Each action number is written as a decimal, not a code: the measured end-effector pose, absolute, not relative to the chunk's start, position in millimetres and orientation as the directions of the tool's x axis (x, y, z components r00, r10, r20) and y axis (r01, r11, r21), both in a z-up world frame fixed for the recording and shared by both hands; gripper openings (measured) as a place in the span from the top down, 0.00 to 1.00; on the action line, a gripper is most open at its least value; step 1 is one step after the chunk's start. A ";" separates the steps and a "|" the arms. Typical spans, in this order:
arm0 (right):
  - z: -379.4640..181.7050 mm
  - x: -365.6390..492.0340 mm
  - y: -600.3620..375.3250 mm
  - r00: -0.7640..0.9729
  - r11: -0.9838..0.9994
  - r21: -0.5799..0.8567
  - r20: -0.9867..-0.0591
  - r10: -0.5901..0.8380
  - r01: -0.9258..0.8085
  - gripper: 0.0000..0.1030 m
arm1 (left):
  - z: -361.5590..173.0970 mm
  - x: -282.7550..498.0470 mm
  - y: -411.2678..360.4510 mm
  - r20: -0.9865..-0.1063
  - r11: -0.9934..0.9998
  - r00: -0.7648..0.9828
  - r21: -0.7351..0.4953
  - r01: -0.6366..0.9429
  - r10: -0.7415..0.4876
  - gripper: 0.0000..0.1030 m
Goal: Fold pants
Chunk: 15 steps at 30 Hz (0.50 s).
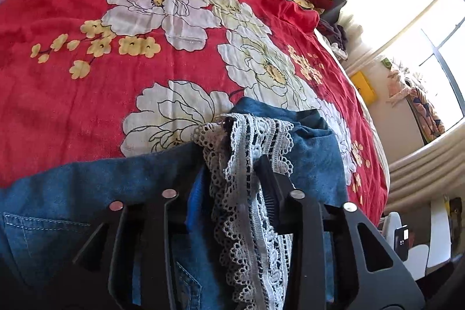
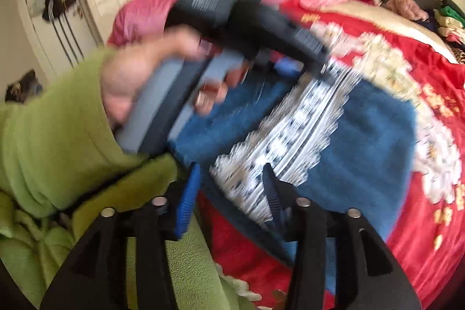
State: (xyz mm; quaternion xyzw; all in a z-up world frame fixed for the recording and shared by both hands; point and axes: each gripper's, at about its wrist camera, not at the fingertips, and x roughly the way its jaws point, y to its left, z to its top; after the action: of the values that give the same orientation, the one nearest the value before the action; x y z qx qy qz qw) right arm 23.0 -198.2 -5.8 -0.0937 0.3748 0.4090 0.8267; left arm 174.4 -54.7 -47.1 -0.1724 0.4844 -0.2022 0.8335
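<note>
The denim pants (image 1: 87, 193) with the lace trim (image 1: 250, 193) are lying bunched on the red floral bedspread (image 1: 87, 92). The left gripper (image 1: 229, 193) is straddling the lace, apparently half-open; whether its pads are pinching, I cannot tell. The right gripper (image 2: 229, 193) is hovering parted nearby. Both should be catching denim and lace together, edges matched, before folding.

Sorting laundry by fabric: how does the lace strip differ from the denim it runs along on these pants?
The lace trim is white and full of open holes with scalloped edges; the denim is solid blue, closely woven, with stitched seams. The lace is a narrow band, the denim a broad panel. Both belong to one garment lying on the red floral bedspread.
</note>
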 end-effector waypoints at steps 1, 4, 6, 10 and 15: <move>0.1 26.9 -204.6 0.407 0.661 0.149 -0.682 0.607 -0.736 0.52 | -45.9 172.8 -55.5 -0.733 0.853 0.446 -0.491 0.176 -0.514 0.60; 17.0 55.3 -234.1 0.528 0.765 0.106 -0.663 0.531 -0.636 0.51 | -46.5 173.7 -59.3 -0.731 0.846 0.434 -0.502 0.180 -0.526 0.50; 22.9 87.1 -259.6 0.590 0.842 0.107 -0.667 0.455 -0.529 0.51 | -49.7 177.8 -62.6 -0.734 0.844 0.428 -0.509 0.167 -0.527 0.48; 18.8 153.0 -293.4 0.593 0.899 0.145 -0.707 0.386 -0.413 0.58 | -50.5 178.9 -67.4 -0.751 0.864 0.439 -0.482 0.148 -0.494 0.85; -11.4 196.7 -283.2 0.512 0.901 0.044 -0.810 0.285 -0.432 0.67 | -39.0 170.1 -67.3 -0.738 0.867 0.464 -0.467 0.174 -0.490 0.87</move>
State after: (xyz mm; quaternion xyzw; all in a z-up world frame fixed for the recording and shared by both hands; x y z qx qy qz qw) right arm 196.7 -283.2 -11.4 -0.0819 0.4483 0.2071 0.8657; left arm 170.1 -67.3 -39.0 -0.1651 0.4786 -0.1980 0.8394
